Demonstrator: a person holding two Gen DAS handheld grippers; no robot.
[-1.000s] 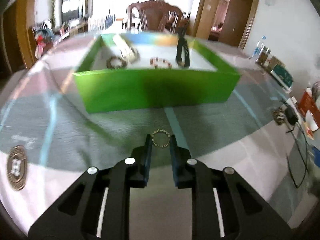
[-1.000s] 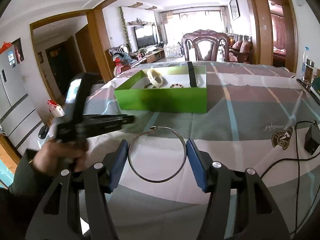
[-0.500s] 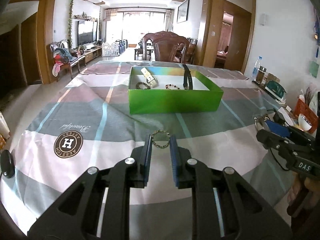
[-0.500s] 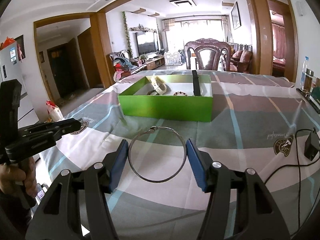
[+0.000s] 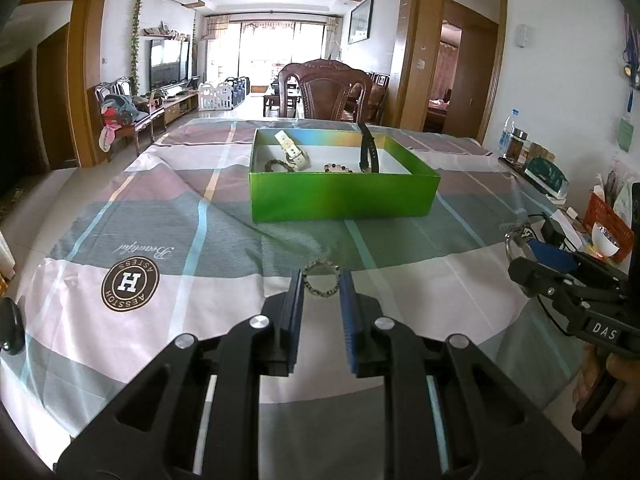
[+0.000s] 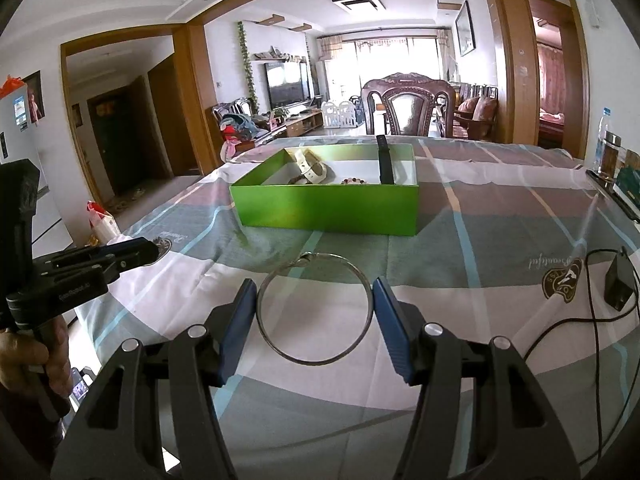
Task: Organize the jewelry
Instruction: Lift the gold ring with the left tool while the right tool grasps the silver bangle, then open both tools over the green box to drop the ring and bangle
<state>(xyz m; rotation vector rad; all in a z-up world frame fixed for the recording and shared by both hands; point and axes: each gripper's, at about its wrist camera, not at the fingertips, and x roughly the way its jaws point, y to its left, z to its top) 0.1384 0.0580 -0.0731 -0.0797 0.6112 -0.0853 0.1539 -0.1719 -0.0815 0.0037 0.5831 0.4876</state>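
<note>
Nearest, the left gripper pinches a small beaded bracelet; the right gripper, half-spread, clasps a wire bangle. Beyond, the green box already holds two watches and two bracelets. Both held pieces remain to be placed.

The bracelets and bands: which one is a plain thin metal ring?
The metal hoop in the right gripper. The left gripper holds a beaded bracelet; the box holds straps and beads.
</note>
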